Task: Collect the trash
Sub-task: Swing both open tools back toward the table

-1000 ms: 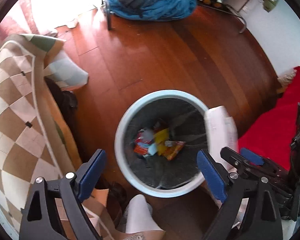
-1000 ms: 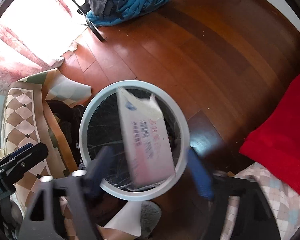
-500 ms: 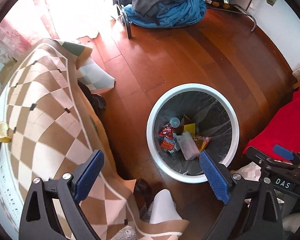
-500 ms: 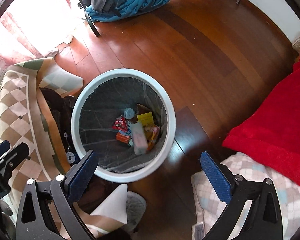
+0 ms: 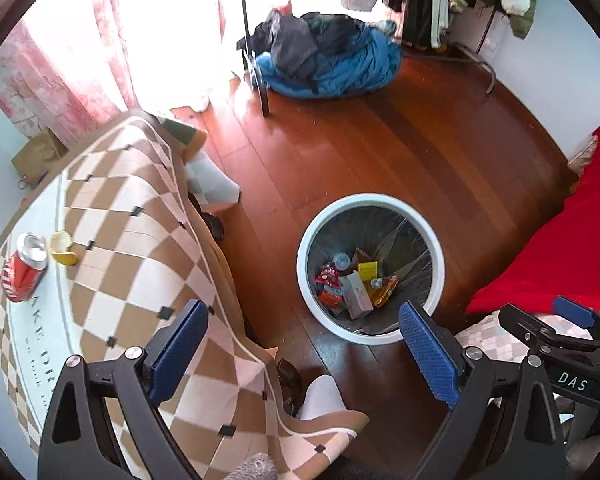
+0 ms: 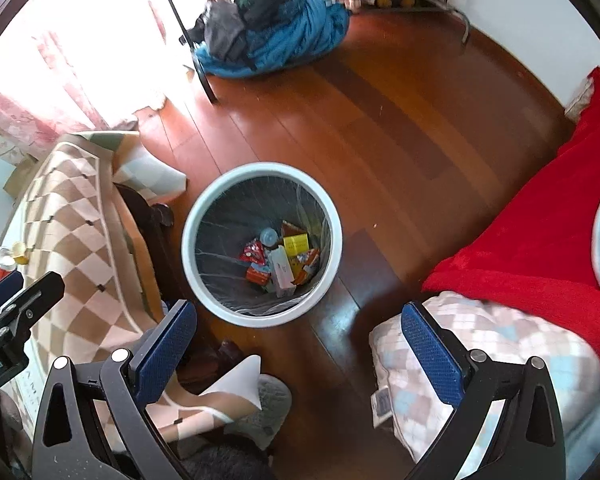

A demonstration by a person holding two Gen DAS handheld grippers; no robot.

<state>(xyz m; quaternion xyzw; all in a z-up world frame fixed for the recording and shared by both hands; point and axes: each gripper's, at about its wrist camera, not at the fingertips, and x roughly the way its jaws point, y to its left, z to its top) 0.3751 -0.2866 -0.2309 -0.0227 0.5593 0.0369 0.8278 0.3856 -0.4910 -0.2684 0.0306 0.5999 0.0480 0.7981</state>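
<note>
Reaching next for the red can (image 5: 23,272) on the table (image 5: 112,248), well apart from the bin (image 5: 370,268), either released, empty gripper (image 5: 300,348) (image 6: 296,352) could knock it over.

Both fisheye views look steeply down from above onto a wooden floor (image 5: 400,152). The left wrist camera sits over the edge of a checkered tablecloth (image 5: 140,240), with the white trash bin (image 5: 306,236) ahead and to its right. The right wrist camera hangs further right, with the trash bin (image 6: 190,216) ahead and left (a red blanket (image 6: 540,232) fills its right side). Both share the bin, tablecloth, floor and a blue bedding pile (image 5: 340,68).
</note>
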